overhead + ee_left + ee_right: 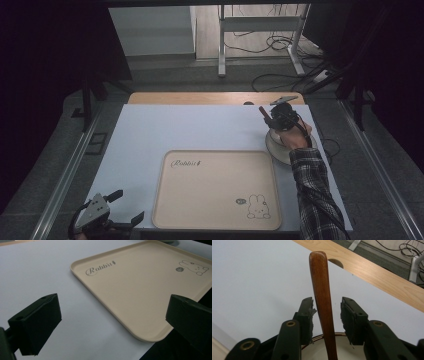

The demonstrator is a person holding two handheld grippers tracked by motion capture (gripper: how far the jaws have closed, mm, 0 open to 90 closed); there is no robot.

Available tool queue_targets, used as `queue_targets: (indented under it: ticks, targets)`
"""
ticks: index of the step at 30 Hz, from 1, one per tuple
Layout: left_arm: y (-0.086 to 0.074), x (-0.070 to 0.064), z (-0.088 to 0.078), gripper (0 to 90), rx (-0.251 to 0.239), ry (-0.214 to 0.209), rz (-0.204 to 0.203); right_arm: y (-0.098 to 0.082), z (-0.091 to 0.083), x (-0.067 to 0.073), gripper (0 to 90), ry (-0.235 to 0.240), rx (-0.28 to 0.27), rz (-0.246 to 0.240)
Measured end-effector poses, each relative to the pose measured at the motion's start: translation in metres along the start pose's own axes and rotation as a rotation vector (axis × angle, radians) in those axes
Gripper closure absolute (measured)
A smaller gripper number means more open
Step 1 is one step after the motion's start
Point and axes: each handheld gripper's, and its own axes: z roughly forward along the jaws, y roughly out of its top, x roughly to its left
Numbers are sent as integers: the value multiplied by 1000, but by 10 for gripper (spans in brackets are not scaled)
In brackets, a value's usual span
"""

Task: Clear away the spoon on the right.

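Right tongs [327, 317] part-closed, left tongs [112, 325] agape

Wooden handle's [323, 302] lower end hidden inside bowl [342, 350].

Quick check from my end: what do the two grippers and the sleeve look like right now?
Both grippers are black with two blocky jaws. The left gripper carries a grey three-cornered plate; the right gripper trails a black cable. The sleeve is a dark plaid check.
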Motion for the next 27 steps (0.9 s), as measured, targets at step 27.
queue_targets:
  ticks: [27]
  targets:
    - [0, 0, 0, 0, 3, 1, 4, 19, -25, -8, 777, 3, -1, -5]
